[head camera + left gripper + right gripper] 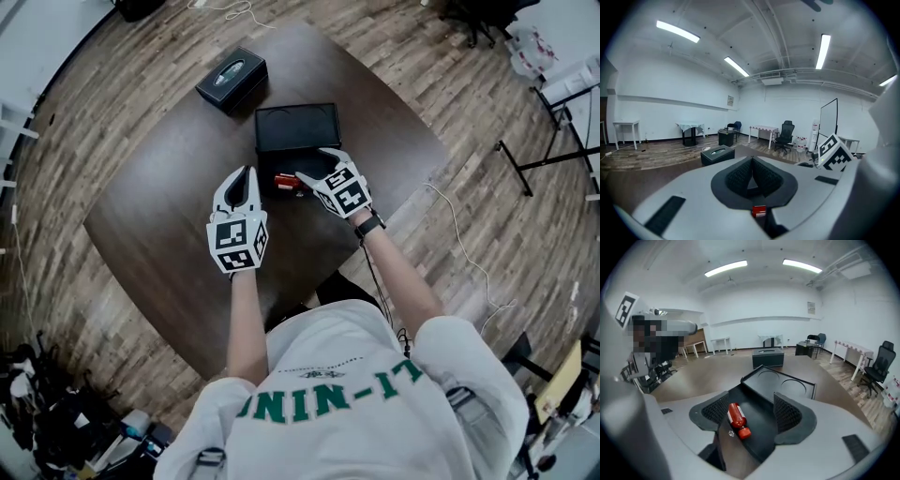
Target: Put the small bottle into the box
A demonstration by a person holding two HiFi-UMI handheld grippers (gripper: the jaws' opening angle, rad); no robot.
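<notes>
The small red bottle (736,418) lies on its side in the low front half of the open black box (761,427), cap toward me. My right gripper (752,405) stands wide open around it, with the bottle close beside the left pad and the other pad well clear. From the head view the bottle (284,180) shows just left of the right gripper (307,169), at the box (298,127) front. My left gripper (247,178) hovers left of the box with its pads (740,176) pressed together and nothing between them.
A black tissue box (232,78) sits at the back left of the dark brown table (159,220). The box's raised lid (787,386) has two round recesses. A cable trails on the wood floor at right.
</notes>
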